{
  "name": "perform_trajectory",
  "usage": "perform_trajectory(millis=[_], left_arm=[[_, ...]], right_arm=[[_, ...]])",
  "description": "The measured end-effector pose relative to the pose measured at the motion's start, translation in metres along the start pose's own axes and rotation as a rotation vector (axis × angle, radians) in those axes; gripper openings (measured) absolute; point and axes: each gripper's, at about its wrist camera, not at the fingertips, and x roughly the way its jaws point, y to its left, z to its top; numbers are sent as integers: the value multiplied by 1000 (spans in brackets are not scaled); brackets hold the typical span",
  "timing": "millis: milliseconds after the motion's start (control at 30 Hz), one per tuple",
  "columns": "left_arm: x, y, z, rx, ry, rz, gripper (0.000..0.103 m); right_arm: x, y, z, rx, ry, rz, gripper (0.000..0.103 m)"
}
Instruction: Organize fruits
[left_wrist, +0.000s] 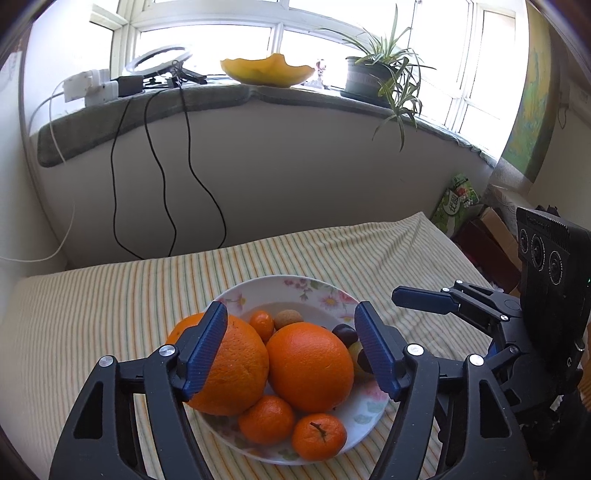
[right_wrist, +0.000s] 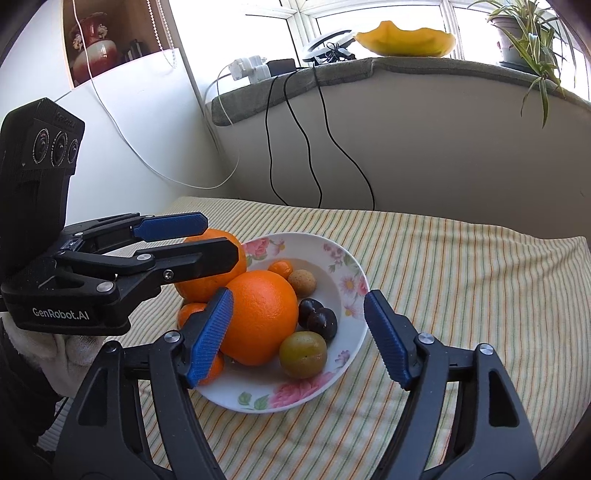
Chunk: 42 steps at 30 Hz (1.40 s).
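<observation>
Left wrist view: the left tongs (left_wrist: 291, 350) are seen spread wide over the near side of the floral plate (left_wrist: 369, 410), nothing pressed between the blue pads; the near large orange (left_wrist: 236, 373) lies just inside the left pad. In the right wrist view the right tongs (right_wrist: 299, 336) are likewise parted and empty, poised above the plate's near rim. No earlier picture is given, so no motion is told.

The fruit is gathered on the plate, which rests on a striped cloth over what may be a bed or padded surface, towards its near edge. Beside the near orange sits a second large orange (left_wrist: 310, 365), with mandarins (left_wrist: 319, 435) at the near rim. Further in lie a green plum (right_wrist: 303, 354), dark plums (right_wrist: 319, 319), a small brown fruit (right_wrist: 302, 282) and a little tangerine (right_wrist: 280, 268).

The pile appears complete, so withdrawal is judged to be the step in hand. The tongs are best lifted straight up and back, pads kept apart, so that no round fruit is nudged off the heap.

Beyond, a windowsill (left_wrist: 221, 99) is seen carrying a yellow bowl (left_wrist: 267, 72) and a potted plant (left_wrist: 380, 74).
</observation>
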Motion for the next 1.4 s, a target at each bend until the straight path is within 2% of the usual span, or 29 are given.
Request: perform_trajectory(millis=[167,500,933,1133,1400], left_arm=[[-4,0,-1,-1,-7,22,80],[-14,-1,-2,2,-24,28,80],[-36,-2,-9,-5,-61,21,80],[-52,-1,-17,-16,-87,40,80],[-66,11,-46,-57,-121,99,80]], right_arm=[[-4,1,-2,-10,-3,-11,86],[-14,4,-1,-19,-19,-39,93],[-27,13,-4,-33,-31,-67,94],[-41,22,-5,-47,-69,-87,95],[-55,30,-21,-58,-152,-116,99]])
